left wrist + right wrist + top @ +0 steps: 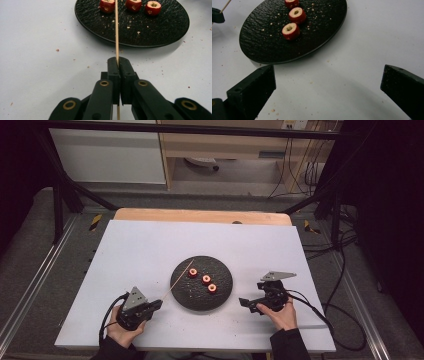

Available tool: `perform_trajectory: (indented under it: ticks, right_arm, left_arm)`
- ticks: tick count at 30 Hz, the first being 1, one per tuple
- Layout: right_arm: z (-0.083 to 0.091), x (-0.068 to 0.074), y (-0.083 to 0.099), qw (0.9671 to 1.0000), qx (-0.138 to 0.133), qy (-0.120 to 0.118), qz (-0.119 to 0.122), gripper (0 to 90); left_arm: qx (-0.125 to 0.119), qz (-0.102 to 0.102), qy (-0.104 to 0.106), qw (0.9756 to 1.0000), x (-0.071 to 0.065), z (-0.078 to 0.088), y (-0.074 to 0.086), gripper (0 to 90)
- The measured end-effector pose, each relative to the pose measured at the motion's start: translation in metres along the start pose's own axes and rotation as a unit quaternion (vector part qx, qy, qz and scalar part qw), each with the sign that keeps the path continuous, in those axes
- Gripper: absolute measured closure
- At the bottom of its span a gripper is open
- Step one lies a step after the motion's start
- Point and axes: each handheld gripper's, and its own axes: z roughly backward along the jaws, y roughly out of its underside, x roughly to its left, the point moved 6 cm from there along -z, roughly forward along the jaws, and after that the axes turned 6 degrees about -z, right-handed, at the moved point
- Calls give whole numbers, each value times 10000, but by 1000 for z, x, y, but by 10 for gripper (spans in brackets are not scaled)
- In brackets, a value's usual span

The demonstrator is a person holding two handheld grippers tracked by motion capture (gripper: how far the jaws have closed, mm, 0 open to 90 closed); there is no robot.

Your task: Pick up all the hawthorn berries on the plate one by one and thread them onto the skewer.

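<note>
A black round plate (190, 297) lies mid-table with three red cored fruit pieces (206, 280) in a row on it. My left gripper (156, 305) sits left of the plate, shut on a thin wooden skewer (179, 280) that slants up over the plate's left part. In the left gripper view the skewer (116, 30) runs from the closed jaws past the leftmost fruit (107, 6). My right gripper (245, 302) stands open to the right of the plate, nothing between its jaws. Its view shows the plate (262, 47) and the fruit pieces (290, 31) ahead.
The white board (140, 250) rests on a wooden table (200, 215). Crumbs speckle the plate and the board near it. Cables trail from both grippers, and more lie on the floor at the right. A black frame bar crosses the back.
</note>
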Motion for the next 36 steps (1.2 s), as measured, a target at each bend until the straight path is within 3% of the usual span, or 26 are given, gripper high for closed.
perform_trajectory:
  ticks: [8,19,30,36]
  right_arm:
    - [-14,14,-19,9998,116,122,56,5]
    - [-36,39,-47,9969,670,248,322,38]
    - [-63,58,-66,9925,1164,249,270,206]
    - [-77,65,-68,9868,1582,223,273,307]
  left_arm:
    - [-19,31,-1,10000,2,0,2,880]
    - [-41,57,-48,10000,3,1,2,880]
    - [-49,64,-74,9999,6,1,3,880]
    - [-42,27,-88,9999,5,1,3,880]
